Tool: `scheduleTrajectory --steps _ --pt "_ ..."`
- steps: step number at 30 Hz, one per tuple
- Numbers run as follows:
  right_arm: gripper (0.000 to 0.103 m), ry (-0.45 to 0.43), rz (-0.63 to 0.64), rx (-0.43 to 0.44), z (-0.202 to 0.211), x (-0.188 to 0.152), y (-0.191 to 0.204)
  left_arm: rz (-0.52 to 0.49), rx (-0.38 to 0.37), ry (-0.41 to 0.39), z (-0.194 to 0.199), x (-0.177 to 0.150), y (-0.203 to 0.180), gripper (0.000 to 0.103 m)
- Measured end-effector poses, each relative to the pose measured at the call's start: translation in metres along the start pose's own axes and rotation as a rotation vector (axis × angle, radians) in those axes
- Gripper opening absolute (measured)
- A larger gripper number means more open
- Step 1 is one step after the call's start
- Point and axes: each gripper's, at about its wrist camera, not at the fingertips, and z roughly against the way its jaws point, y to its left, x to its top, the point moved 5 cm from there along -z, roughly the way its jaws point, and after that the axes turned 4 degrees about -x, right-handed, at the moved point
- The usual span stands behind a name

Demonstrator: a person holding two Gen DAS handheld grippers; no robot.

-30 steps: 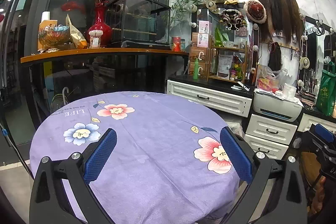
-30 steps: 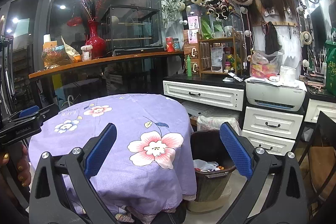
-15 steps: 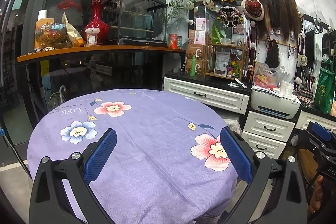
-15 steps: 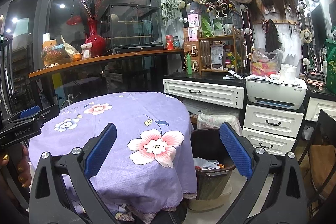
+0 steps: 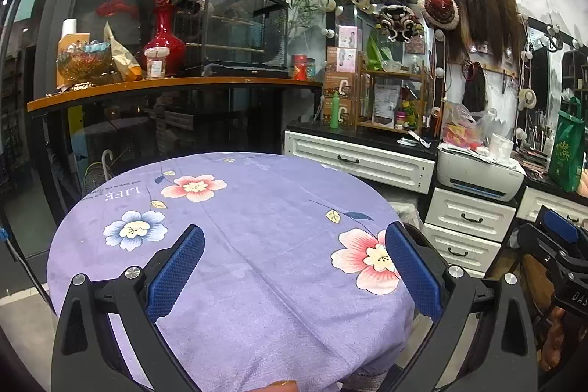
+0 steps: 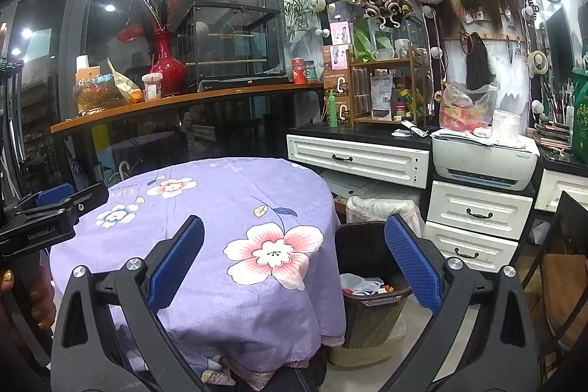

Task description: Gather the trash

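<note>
Round table (image 5: 257,263) (purple floral cloth) fills both views. Dark trash bin (image 6: 371,304) sits beside it, wrappers inside. Left gripper (image 5: 294,267) level over tabletop, jaws spread, empty. Right gripper (image 6: 294,263) straddles table edge and bin, also spread, empty.

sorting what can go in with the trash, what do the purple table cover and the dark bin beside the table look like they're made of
The purple flowered table cover looks like woven cotton-type fabric with a matte finish: a fine weave shows, it drapes over the edge, and it ends in a trimmed hem. The dark brown trash bin looks like moulded plastic, slightly glossy, with a thick rolled rim; I can't rule out another material. Crumpled wrappers lie inside it.
</note>
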Motion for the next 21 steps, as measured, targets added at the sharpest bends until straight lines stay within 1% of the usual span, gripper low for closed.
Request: scheduleTrajectory --steps 8,11,21 --pt "0.097 0.006 0.003 0.006 -0.0015 -0.0011 -0.0025 -0.018 0.001 0.002 -0.0011 -0.0014 -0.0032 0.098" --pt "0.097 0.006 0.003 0.006 -0.0017 -0.0016 -0.0026 -0.026 0.014 -0.006 0.0003 -0.0016 -0.0043 0.098" --pt "0.097 0.011 0.003 0.008 -0.0026 -0.002 -0.0024 -0.023 0.01 0.011 -0.002 -0.0029 -0.0058 0.098"
